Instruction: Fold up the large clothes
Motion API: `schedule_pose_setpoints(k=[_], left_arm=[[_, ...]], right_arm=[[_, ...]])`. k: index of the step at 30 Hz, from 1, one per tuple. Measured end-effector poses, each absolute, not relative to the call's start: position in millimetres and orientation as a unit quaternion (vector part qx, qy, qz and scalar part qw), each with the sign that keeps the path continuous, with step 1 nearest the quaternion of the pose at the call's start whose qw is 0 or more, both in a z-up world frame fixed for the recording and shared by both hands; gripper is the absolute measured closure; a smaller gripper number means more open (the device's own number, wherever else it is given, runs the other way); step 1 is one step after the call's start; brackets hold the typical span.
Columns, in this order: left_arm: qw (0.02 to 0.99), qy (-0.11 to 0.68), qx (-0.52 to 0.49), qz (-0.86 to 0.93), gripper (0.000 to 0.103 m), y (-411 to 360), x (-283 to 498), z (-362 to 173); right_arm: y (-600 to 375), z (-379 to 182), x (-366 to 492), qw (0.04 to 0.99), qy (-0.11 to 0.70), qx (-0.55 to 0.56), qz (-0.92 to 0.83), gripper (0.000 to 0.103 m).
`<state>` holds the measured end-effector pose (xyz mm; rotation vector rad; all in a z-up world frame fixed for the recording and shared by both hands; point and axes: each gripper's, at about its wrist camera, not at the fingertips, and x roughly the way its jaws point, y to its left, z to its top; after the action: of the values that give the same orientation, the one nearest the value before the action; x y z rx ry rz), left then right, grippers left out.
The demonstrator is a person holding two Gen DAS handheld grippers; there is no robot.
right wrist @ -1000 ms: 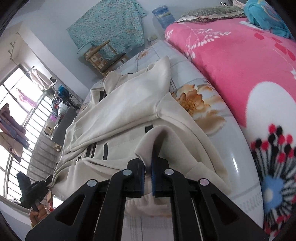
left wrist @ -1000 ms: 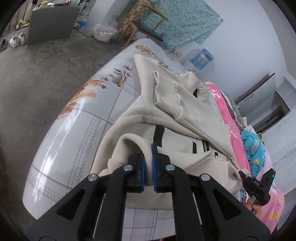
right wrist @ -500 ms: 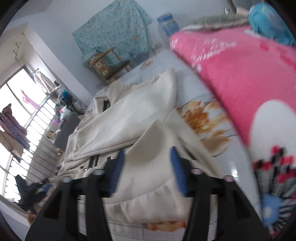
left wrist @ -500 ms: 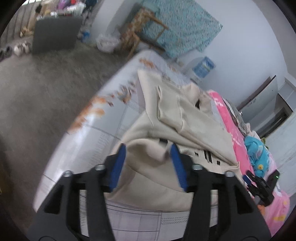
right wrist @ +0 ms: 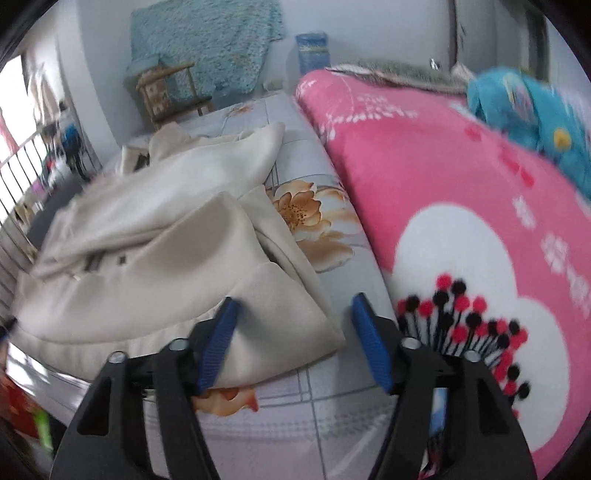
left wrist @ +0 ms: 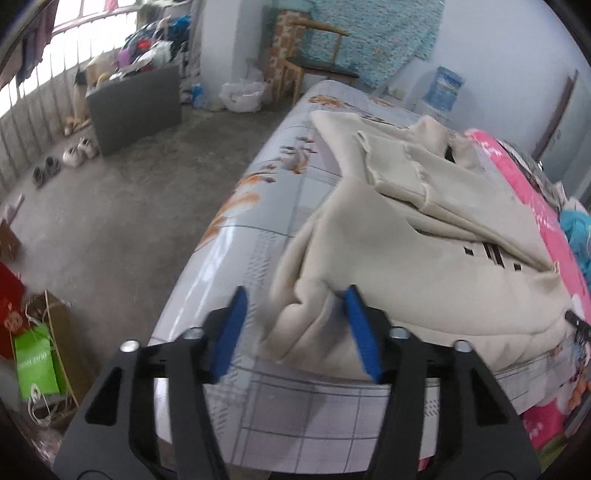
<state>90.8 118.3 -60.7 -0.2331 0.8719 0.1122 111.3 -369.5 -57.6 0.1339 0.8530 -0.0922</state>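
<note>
- The cream garment [left wrist: 417, 251] lies part-folded on the bed [left wrist: 258, 236], which has a pale sheet printed with orange flowers; its near edge sits close to the bed's front edge.
- The left tool [left wrist: 295, 325] points down at the garment's near left corner. Its blue pads [left wrist: 231, 332] stand apart and the jaws are closing; a bunched fold of cream cloth lies between them, with the right pad at the cloth's edge and the left pad clear of it, over the bare sheet.
- The right tool [right wrist: 291, 339] points down at the garment's [right wrist: 177, 266] near right corner. Its jaws are also closing with the pads apart; the left pad [right wrist: 218, 343] lies against the cloth's folded edge, while the right pad is over the bed sheet [right wrist: 332, 373], off the garment.
- Neither tool is pinching the cloth.
- A pink blanket [right wrist: 461, 192] with white and black flower shapes lies on the bed just to the right of the garment, with a blue soft item [right wrist: 524, 114] on top of it at the far side.
- Beyond the garment's far end a wooden chair [left wrist: 314, 62] stands against the wall under a hanging teal cloth [left wrist: 369, 29].
- Left of the bed is a bare concrete floor [left wrist: 122, 206].
</note>
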Motion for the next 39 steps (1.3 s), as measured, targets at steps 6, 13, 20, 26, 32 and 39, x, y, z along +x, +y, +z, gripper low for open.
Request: schedule_pose_setpoints(k=[6,13,20,26,32,39], left_arm=[[0.911,0.406,-0.034,0.061,0.083,93,90,-59],[0.922,0.385,-0.035,0.023,0.093,95,69,-16],[0.896,0.435,-0.089,-0.01,0.087,117,30,-17],[0.903,0.415,-0.11,0.038,0.082,140,24,-20],[0.915,0.372,-0.128,-0.093,0.069,91,29,0],[0.876,0.44,-0.039,-0.192,0.067,-25,54,-48]], right_arm=[[-355,-59,115,0.907,0.421,0.024,-0.027,0.087],[-363,-19,86,0.919,0.389,0.066,-0.004,0.091],[-382,-21,43,0.902,0.42,0.095,0.02,0.083],[-405,-34,41,0.886,0.442,0.135,-0.031,0.058],[-341,-3,42,0.916,0.383,0.1,0.064,0.042],[-248,-51,70,0.889,0.443,-0.006,0.117,0.042]])
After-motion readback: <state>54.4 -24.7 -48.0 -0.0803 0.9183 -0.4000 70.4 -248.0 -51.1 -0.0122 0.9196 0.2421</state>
